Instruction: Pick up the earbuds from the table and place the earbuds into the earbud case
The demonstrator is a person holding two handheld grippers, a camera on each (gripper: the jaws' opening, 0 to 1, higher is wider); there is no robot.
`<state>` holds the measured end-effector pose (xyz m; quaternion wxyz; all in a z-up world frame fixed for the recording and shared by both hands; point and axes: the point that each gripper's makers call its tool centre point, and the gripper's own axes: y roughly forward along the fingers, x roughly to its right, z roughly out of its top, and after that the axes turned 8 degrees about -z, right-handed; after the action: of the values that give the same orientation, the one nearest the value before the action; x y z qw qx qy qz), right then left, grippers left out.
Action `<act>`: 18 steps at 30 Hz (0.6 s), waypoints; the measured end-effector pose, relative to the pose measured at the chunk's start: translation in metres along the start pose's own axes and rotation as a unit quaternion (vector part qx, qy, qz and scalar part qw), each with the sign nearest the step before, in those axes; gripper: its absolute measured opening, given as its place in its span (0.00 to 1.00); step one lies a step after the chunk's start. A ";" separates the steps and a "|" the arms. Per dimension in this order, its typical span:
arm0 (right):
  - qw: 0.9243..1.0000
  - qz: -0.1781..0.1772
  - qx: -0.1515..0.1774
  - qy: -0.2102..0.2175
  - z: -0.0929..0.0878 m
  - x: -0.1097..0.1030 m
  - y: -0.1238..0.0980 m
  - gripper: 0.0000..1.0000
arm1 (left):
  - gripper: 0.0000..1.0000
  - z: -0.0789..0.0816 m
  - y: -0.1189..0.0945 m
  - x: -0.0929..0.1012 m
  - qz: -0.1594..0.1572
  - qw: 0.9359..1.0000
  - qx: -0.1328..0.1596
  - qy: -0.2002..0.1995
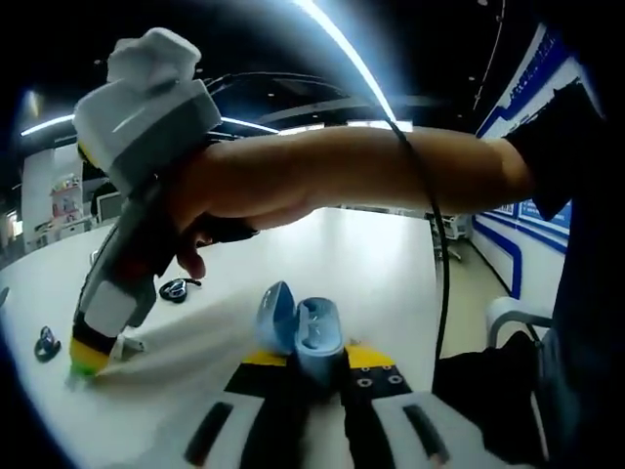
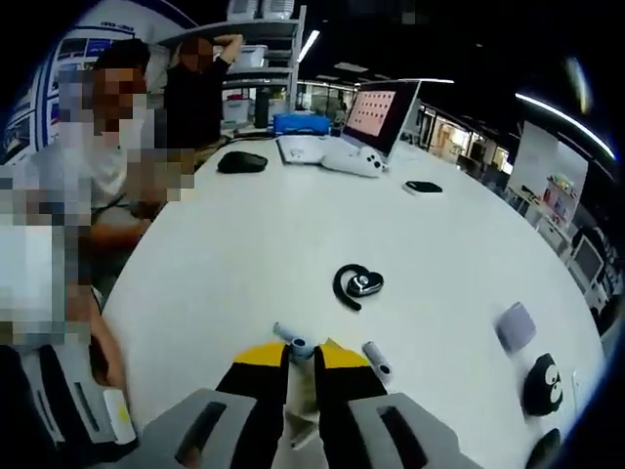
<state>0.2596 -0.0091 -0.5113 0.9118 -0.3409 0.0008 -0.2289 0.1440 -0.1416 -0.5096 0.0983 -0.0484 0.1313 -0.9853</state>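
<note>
Open-plan office or lab, long white table [image 2: 293, 244], laptop [image 2: 376, 117], shelving [image 2: 264, 39], ceiling strip lights [image 2: 566, 122]

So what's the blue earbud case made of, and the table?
The earbud case, held open between the left gripper jaws, looks like smooth pale-blue plastic, with a soft sheen and rounded moulded edges. The table looks like a hard white laminate or painted top, semi-matte with faint reflections; which one can't be told.

Glossy blue plastic earbud case [image 1: 305, 335], smooth white table [image 2: 293, 244]
</note>
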 end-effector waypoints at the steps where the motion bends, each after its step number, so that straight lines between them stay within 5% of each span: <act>1: 1.000 -0.002 0.001 0.000 0.000 0.000 -0.001 0.10 | 0.20 0.000 0.000 0.000 -0.001 1.000 0.000 -0.001; 18: 0.998 -0.054 0.010 -0.017 0.003 -0.002 -0.047 0.10 | 0.20 0.000 0.000 0.002 0.000 1.000 0.000 0.006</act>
<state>0.2386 -0.0379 -0.4803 0.9014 -0.3346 -0.0353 -0.2725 0.1422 -0.1418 -0.5089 0.0972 -0.0425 0.1317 -0.9856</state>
